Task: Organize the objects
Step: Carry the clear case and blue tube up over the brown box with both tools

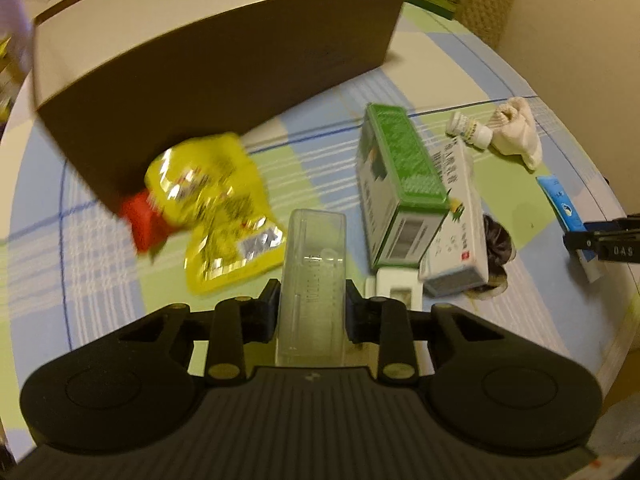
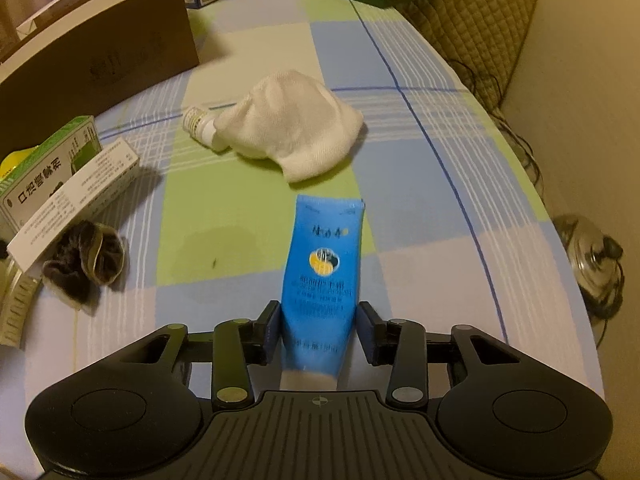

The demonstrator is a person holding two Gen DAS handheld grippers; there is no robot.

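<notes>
My left gripper (image 1: 313, 311) is shut on a clear plastic case (image 1: 314, 268), held above the checked tablecloth in front of a large brown cardboard box (image 1: 216, 68). A yellow snack bag (image 1: 216, 204) and a red packet (image 1: 140, 220) lie by the box. My right gripper (image 2: 318, 330) has its jaws around a blue tube (image 2: 322, 264); the left pad touches it and a small gap shows at the right pad. The tube (image 1: 560, 204) and right gripper also show at the right edge of the left wrist view.
A green medicine box (image 1: 400, 184) and a white medicine box (image 1: 456, 220) lie mid-table, with a dark hair scrunchie (image 2: 86, 264) beside them. A small white bottle (image 2: 200, 124) and a white cloth (image 2: 292, 132) lie further back. The table edge (image 2: 532, 184) runs along the right.
</notes>
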